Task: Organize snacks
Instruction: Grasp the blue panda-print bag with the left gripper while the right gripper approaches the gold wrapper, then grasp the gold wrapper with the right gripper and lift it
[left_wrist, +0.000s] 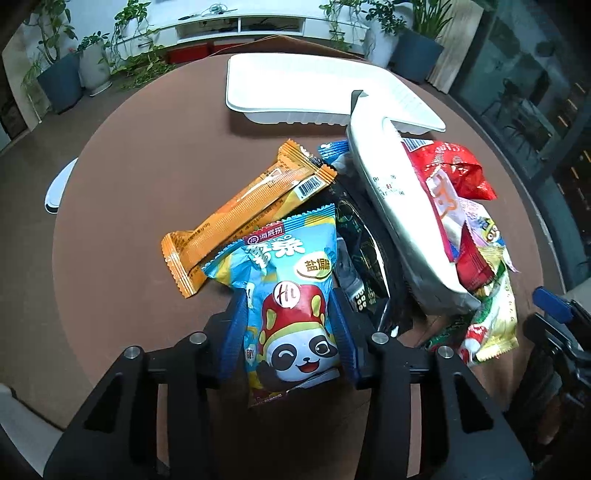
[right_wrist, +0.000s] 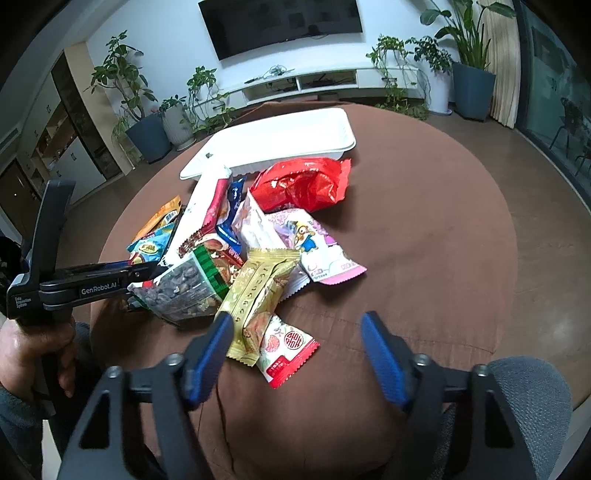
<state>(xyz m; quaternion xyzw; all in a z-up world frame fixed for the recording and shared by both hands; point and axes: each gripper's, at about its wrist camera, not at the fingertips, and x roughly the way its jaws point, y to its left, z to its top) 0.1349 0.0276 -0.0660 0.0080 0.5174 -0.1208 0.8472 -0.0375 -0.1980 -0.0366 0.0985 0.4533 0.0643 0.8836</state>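
Clearly the sorting has barely begun: on the round brown counter (right_wrist: 424, 229) the white tray (left_wrist: 295, 85) sits at the far side with nothing in it, and the snacks lie heaped just in front of it. Largest in the heap is a long white packet (left_wrist: 399, 206), leaning over a red bag (right_wrist: 306, 181) and smaller wrappers; an orange bar (left_wrist: 243, 214) lies at the heap's edge. Nearer, the blue panda packet (left_wrist: 291, 295) stands between the fingers of the left tool (left_wrist: 291, 317), which pinch its sides. The step in hand looks like the first pick. Next it calls for a lift clear of the orange bar and a carry over to the tray. The right tool (right_wrist: 297, 347) hangs spread above a small red-and-white sachet (right_wrist: 284, 350), gripping nothing.
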